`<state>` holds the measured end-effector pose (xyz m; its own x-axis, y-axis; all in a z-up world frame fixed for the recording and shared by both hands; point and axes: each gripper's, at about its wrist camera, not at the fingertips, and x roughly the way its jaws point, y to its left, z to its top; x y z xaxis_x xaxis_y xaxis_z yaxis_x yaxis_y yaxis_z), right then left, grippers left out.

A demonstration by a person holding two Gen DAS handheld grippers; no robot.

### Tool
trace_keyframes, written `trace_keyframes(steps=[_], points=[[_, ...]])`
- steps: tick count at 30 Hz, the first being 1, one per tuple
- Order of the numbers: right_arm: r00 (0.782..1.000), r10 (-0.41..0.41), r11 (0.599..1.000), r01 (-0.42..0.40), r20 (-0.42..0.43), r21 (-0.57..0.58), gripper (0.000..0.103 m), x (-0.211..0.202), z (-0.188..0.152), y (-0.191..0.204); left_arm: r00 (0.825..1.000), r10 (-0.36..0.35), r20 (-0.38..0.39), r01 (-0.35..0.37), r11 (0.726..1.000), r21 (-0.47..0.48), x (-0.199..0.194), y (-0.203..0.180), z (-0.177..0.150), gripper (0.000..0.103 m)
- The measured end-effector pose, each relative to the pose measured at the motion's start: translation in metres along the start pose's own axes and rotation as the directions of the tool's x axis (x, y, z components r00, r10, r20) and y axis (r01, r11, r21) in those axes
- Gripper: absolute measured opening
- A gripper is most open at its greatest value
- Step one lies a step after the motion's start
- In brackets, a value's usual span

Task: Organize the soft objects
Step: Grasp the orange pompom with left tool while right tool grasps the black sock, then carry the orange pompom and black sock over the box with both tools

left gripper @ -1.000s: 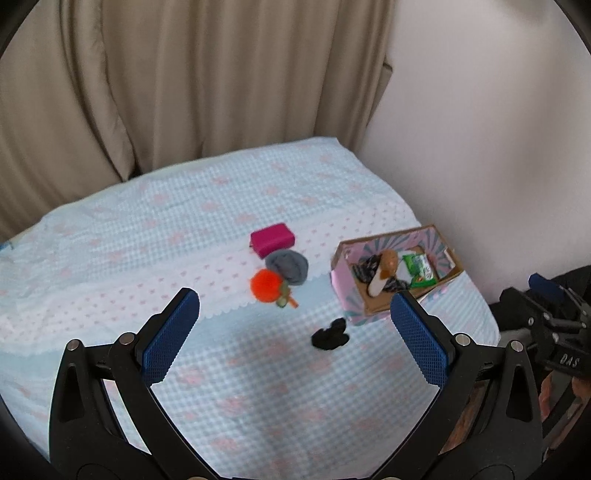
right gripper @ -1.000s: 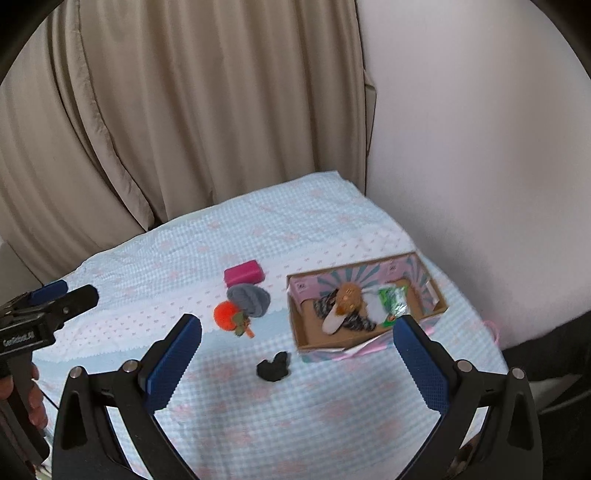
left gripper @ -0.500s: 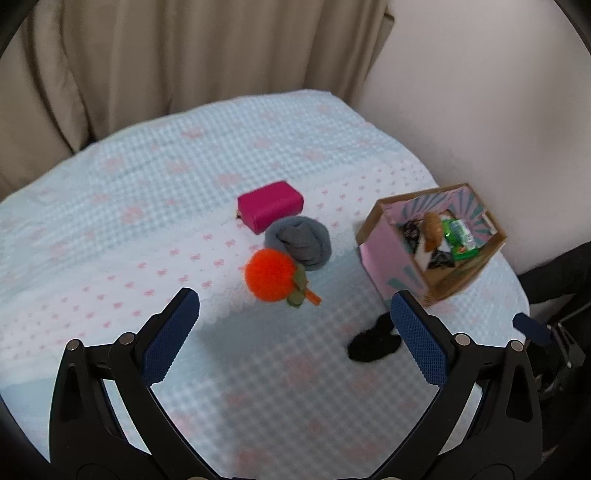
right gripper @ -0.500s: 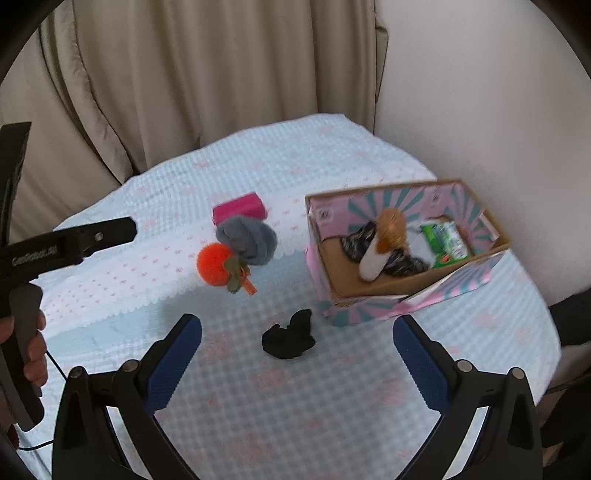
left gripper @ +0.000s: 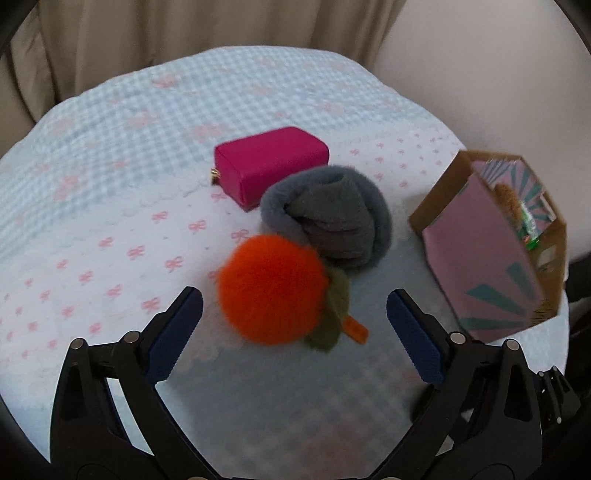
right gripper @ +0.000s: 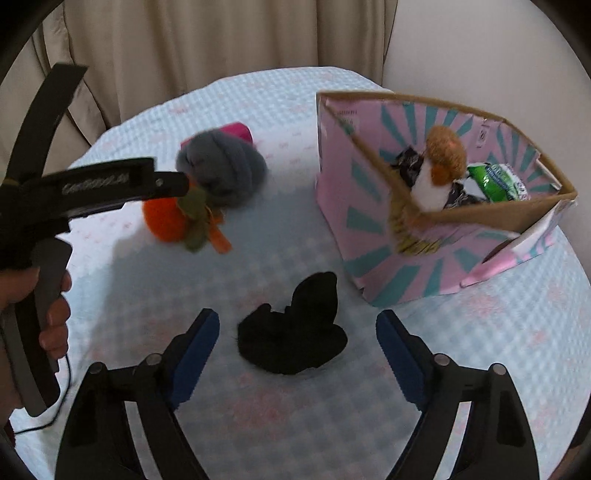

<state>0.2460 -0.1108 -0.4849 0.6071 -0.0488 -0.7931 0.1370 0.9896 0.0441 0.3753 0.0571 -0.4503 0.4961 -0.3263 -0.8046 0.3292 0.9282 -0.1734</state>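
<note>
An orange fluffy pompom (left gripper: 271, 288) with green leaves lies on the checked bedspread. My left gripper (left gripper: 293, 306) hovers just before it, its jaws closing, and the blue pads (left gripper: 177, 325) stand on either side without touching it. A rolled grey sock (left gripper: 328, 221) lies just behind the pompom. In the right wrist view a black cloth bundle (right gripper: 295, 332) sits between the pads of my right gripper (right gripper: 297, 321). Its jaws are closing too, with gaps on both sides. A pink and teal cardboard box (right gripper: 369, 206) stands to the right.
A magenta pouch (left gripper: 269, 166) lies behind the grey sock. The box holds a brown and white plush toy (right gripper: 439, 166), a green packet (right gripper: 495, 182) and dark fabric. A hand (right gripper: 51, 314) grips the left tool's handle. Beige curtains (left gripper: 184, 29) and a wall bound the bed.
Both grippers have dropped steeply toward the bed. The pompom now fills the left view and the black cloth sits between the right pads. Both jaws have narrowed slightly.
</note>
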Motion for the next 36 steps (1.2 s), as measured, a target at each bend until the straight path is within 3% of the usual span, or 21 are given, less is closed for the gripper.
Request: trace_keyframes(steps=[1,5,7,9,15,17,18,25,36], points=[[1.0,-0.001,1.0,0.001,-0.003,0.001,0.084,0.007,-0.002,0.0,1.0,-0.001,0.001,0.001,1.0,0.013,0.007,-0.002,-0.001,0.091],[1.0,-0.004,1.0,0.004,-0.014,-0.019,0.084,0.027,-0.011,0.0,1.0,0.01,-0.005,-0.01,0.999,0.038,0.026,-0.005,-0.004,0.089],[1.0,0.001,1.0,-0.002,-0.016,-0.025,0.075,0.034,-0.013,0.0,1.0,0.019,0.0,-0.019,0.999,0.048,0.031,-0.005,-0.004,0.086],[1.0,-0.011,0.999,0.01,-0.006,-0.034,0.074,0.039,-0.014,0.001,1.0,0.027,0.002,-0.027,0.998,0.055,0.035,-0.003,-0.004,0.081],[0.999,-0.03,0.998,0.032,0.025,-0.06,0.059,0.039,-0.013,0.01,1.0,0.012,-0.001,-0.012,0.997,0.079,0.039,-0.001,-0.005,0.058],[0.999,-0.033,0.997,0.035,0.026,-0.073,0.053,0.039,-0.012,0.014,1.0,0.018,0.0,-0.018,0.996,0.084,0.037,-0.001,-0.006,0.044],[0.999,-0.037,0.996,0.039,0.025,-0.086,0.051,0.039,-0.012,0.016,1.0,0.024,-0.004,-0.023,0.996,0.084,0.037,-0.001,-0.006,0.042],[0.999,-0.028,0.992,0.03,0.024,-0.125,0.03,0.037,-0.013,0.027,1.0,0.016,0.006,-0.016,0.997,0.074,0.025,0.0,-0.01,0.04],[0.999,-0.017,0.996,0.02,0.034,-0.088,0.028,0.0,-0.003,0.015,1.0,0.006,-0.001,-0.006,0.997,0.071,-0.026,-0.016,-0.014,0.04]])
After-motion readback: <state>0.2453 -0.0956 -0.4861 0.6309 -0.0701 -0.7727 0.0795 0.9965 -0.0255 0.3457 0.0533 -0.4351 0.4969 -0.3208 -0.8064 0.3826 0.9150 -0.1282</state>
